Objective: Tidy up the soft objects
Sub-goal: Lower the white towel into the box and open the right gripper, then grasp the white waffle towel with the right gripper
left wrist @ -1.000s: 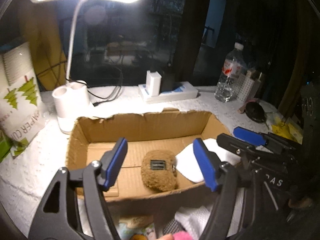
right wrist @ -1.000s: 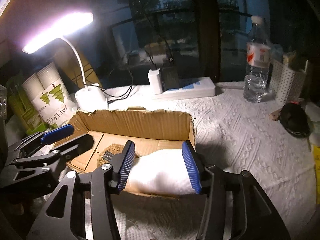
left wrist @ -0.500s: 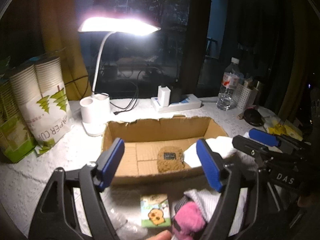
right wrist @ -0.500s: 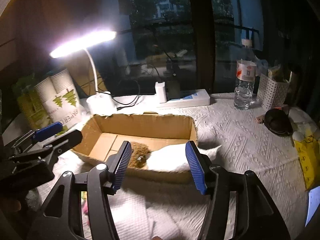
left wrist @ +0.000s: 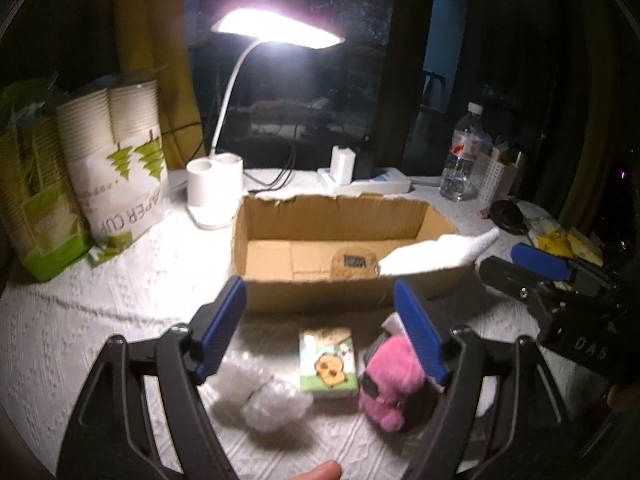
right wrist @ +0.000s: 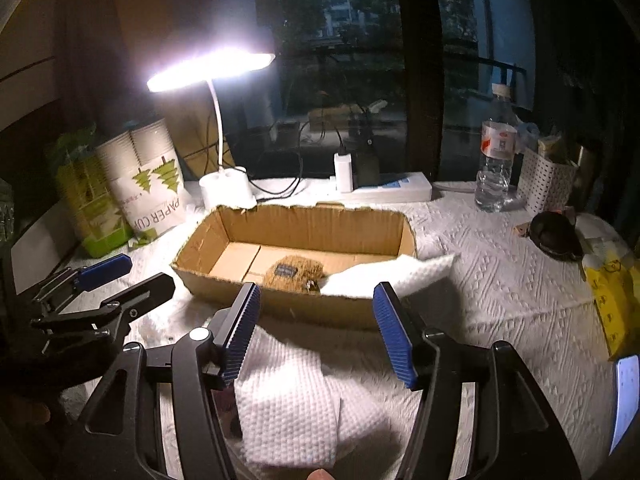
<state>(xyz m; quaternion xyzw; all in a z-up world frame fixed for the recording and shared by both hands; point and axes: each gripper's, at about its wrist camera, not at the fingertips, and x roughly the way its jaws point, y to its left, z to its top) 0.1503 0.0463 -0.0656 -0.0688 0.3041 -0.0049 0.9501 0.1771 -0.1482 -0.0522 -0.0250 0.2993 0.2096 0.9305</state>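
An open cardboard box [left wrist: 336, 210] [right wrist: 304, 228] holds a brown plush pouch [left wrist: 354, 264] [right wrist: 294, 274] and a white cloth [left wrist: 436, 252] [right wrist: 384, 274] that hangs over its right end. In front of the box lie a pink plush toy [left wrist: 390, 384], a small tissue pack with a cartoon face [left wrist: 328, 360], crumpled clear bubble wrap [left wrist: 264, 394] and a folded white cloth [right wrist: 292, 400]. My left gripper [left wrist: 320, 330] is open and empty above these items. My right gripper [right wrist: 316, 336] is open and empty over the folded cloth.
A lit desk lamp [left wrist: 216, 188] stands behind the box. Paper cup packs [left wrist: 120, 176] are at the left. A power strip [right wrist: 384, 190], water bottle [right wrist: 494, 164], white basket [right wrist: 552, 184] and dark round object [right wrist: 554, 234] lie at the back right.
Both grippers have pulled back from the box toward the table's near side. The white cloth, which lay between the right gripper's fingers, stays in the box. The loose items in front came into view.
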